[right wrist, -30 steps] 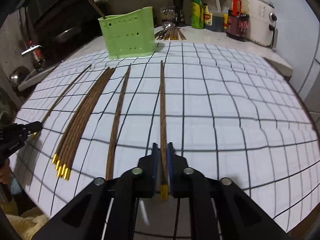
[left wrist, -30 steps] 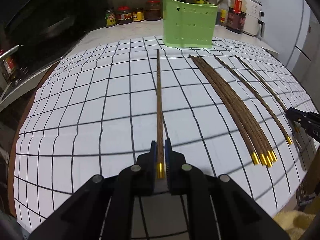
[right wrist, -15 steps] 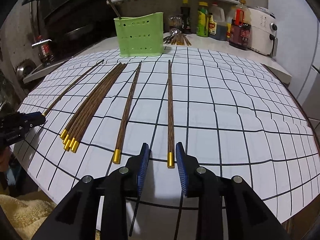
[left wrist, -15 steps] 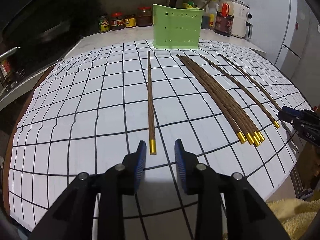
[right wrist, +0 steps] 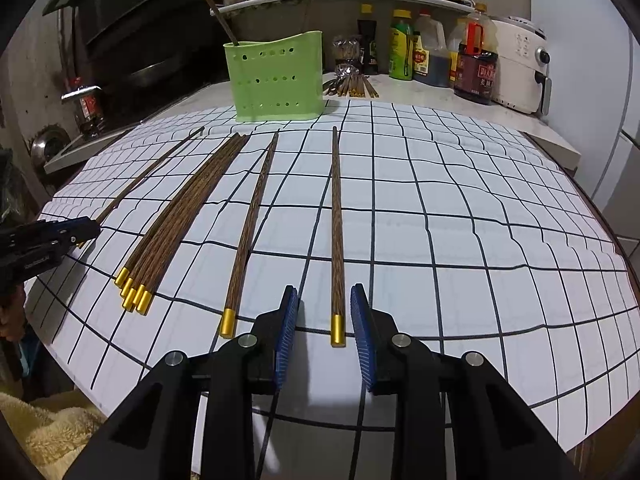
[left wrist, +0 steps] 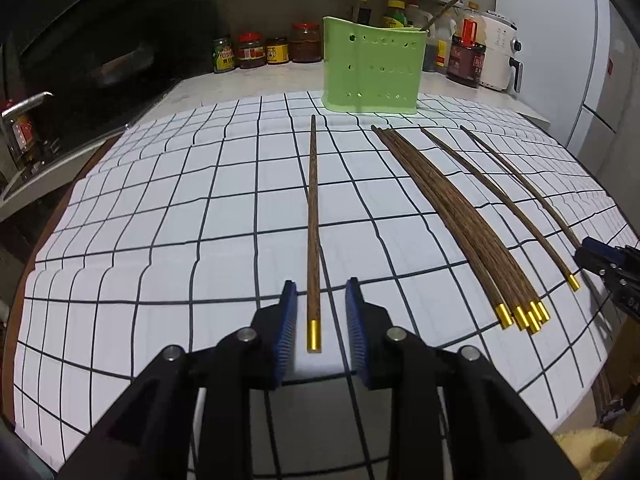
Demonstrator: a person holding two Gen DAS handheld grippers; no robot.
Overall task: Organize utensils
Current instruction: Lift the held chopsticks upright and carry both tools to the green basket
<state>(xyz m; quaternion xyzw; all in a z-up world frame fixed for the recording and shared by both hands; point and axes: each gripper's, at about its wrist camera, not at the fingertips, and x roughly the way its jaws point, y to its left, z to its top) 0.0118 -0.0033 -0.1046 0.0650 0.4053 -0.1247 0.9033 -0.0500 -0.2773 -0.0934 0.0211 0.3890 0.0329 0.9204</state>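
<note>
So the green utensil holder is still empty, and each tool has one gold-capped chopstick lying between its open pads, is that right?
Not quite. The green utensil holder is not empty: the right wrist view shows two chopsticks standing in it. The rest holds: the left tool and right tool each straddle one chopstick, pads open.

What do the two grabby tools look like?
Both look alike. The left tool and the right tool have chunky matte black plastic arms, round silver bolts, and flat, ribbed blue pads on the inner faces of their two fingers.
</note>
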